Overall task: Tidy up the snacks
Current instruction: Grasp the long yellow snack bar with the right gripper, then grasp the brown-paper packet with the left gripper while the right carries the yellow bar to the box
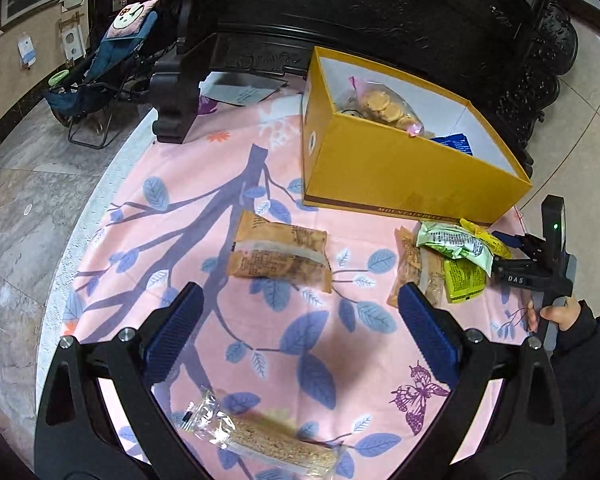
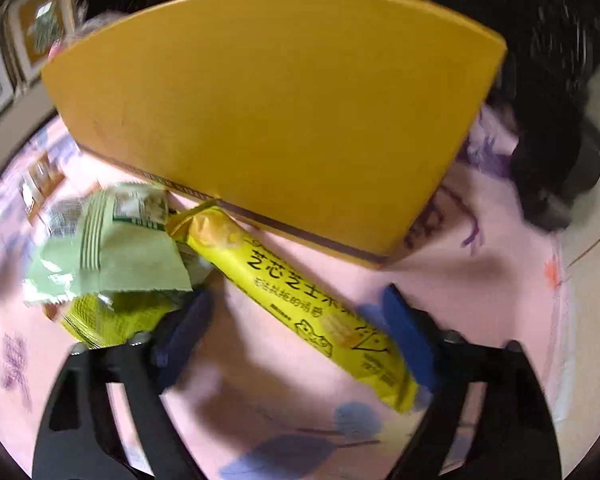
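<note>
An open yellow box (image 1: 400, 168) stands at the back of the pink cloth and holds a cookie bag (image 1: 380, 106) and a blue packet (image 1: 456, 144). My left gripper (image 1: 300, 328) is open above bare cloth. An orange packet (image 1: 280, 254) lies ahead of it and a clear-wrapped bar (image 1: 260, 440) below it. My right gripper (image 2: 296, 332) is open and low by the box wall (image 2: 280, 112). A long yellow packet (image 2: 300, 292) lies slantwise between its fingers, with a gap at the left pad. Pale green (image 2: 112, 256) and lime (image 2: 112, 316) packets are piled to the left.
Dark carved wooden furniture (image 1: 380, 8) rises right behind the box. A folding chair (image 1: 100, 80) stands on the floor to the left, past the table's curved edge. A sheet of paper (image 1: 240, 90) lies at the back. A person's hand (image 1: 560, 312) holds the right gripper (image 1: 506, 252).
</note>
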Demonstrator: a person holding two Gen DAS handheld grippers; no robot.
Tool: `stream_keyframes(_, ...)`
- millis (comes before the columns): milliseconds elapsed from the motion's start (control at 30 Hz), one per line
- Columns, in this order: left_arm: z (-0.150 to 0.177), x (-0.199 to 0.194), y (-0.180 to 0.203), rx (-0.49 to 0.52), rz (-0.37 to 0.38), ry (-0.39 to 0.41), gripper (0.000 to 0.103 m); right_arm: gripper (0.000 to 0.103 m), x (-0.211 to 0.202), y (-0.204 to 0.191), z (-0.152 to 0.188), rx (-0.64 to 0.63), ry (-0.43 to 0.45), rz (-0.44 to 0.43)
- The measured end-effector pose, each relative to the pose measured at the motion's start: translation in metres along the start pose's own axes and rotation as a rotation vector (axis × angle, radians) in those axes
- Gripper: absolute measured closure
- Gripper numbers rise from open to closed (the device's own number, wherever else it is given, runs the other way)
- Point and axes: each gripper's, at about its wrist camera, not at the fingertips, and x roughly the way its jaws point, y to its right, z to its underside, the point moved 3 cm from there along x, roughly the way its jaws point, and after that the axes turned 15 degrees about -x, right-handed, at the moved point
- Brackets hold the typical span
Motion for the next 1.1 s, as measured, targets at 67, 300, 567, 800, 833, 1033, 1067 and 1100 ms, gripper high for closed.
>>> stream_keyframes(67,0.0,0.001,-0.001,-0.001,-0.004,0.001,0.004,0.046,-0.005,-0.007,0.0,0.018,-0.007,0.001)
stream_keyframes(300,0.01,0.018,0.001,0.001,-0.008,-0.027,0.004,0.08,-0.029,-0.049,0.016,0.153,-0.04,0.012)
stream_keyframes(567,0.009,0.062,0.003,0.091,-0.094,-0.048,0.004,0.081,-0.04,-0.047,0.033,0.293,0.044,-0.055)
stream_keyframes(800,-0.004,0.111,-0.005,0.047,-0.156,-0.069,0.009,0.078,-0.025,-0.04,0.013,0.295,0.034,-0.051)
stream_keyframes(833,-0.004,0.115,-0.007,0.036,-0.159,-0.082,0.009,0.077,-0.022,-0.038,0.011,0.291,0.028,-0.052)
stream_keyframes(1033,-0.009,0.118,-0.004,0.026,-0.165,-0.072,0.011,0.063,-0.013,-0.038,-0.002,0.265,0.028,-0.029)
stream_keyframes(1067,-0.009,0.119,-0.004,0.027,-0.169,-0.075,0.012,0.063,-0.012,-0.041,-0.003,0.25,0.023,-0.012)
stream_keyframes(1100,-0.009,0.119,-0.003,0.028,-0.169,-0.075,0.017,0.063,-0.011,-0.045,-0.006,0.223,0.013,0.018)
